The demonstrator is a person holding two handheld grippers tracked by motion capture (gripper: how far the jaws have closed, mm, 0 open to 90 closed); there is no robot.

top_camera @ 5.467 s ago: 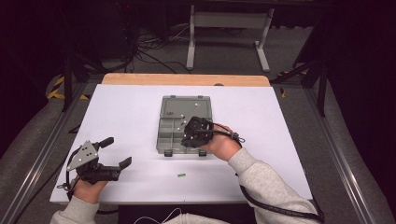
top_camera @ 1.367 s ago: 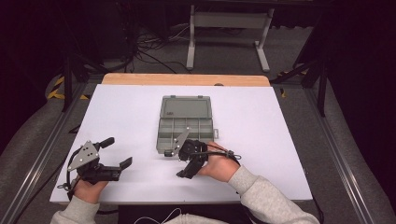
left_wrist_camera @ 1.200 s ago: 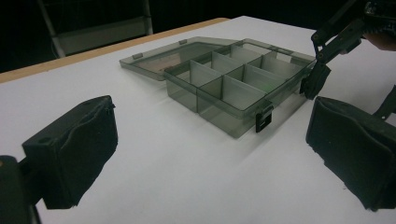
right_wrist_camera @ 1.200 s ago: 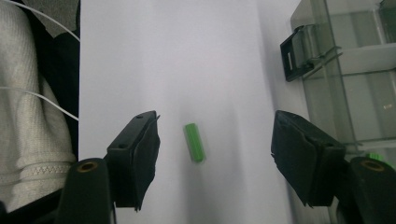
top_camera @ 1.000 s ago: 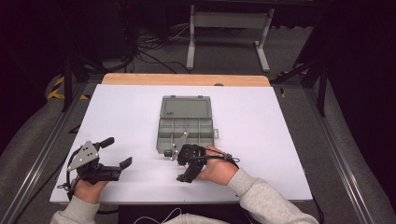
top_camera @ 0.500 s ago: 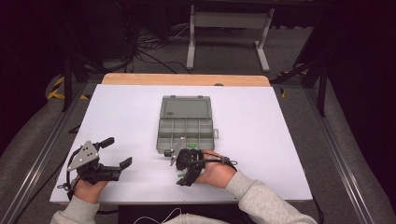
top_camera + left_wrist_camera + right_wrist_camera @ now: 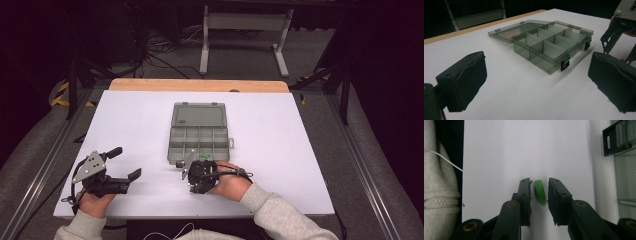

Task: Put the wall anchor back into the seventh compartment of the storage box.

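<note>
A small green ribbed disc (image 7: 540,192) stands on edge on the white table, right between the jaws of my right gripper (image 7: 539,180). Those jaws have just been closing, and only thin gaps remain on either side of the disc. In the high view my right gripper (image 7: 197,184) points down at the table just in front of the open grey compartment box (image 7: 199,115). A green bit (image 7: 205,155) lies in one of the box's front compartments. My left gripper (image 7: 126,163) rests at the front left, open and holding nothing, and it faces the box (image 7: 549,53).
The box's black latch (image 7: 615,141) and front wall lie just right of my right gripper. The table's front edge and a light sleeve (image 7: 439,182) are to its left. A wooden strip (image 7: 200,85) borders the table's far edge.
My right gripper has slid from the box's front edge down and left toward the table's front edge, and its jaws have narrowed around the green disc. The left gripper has stayed put.
</note>
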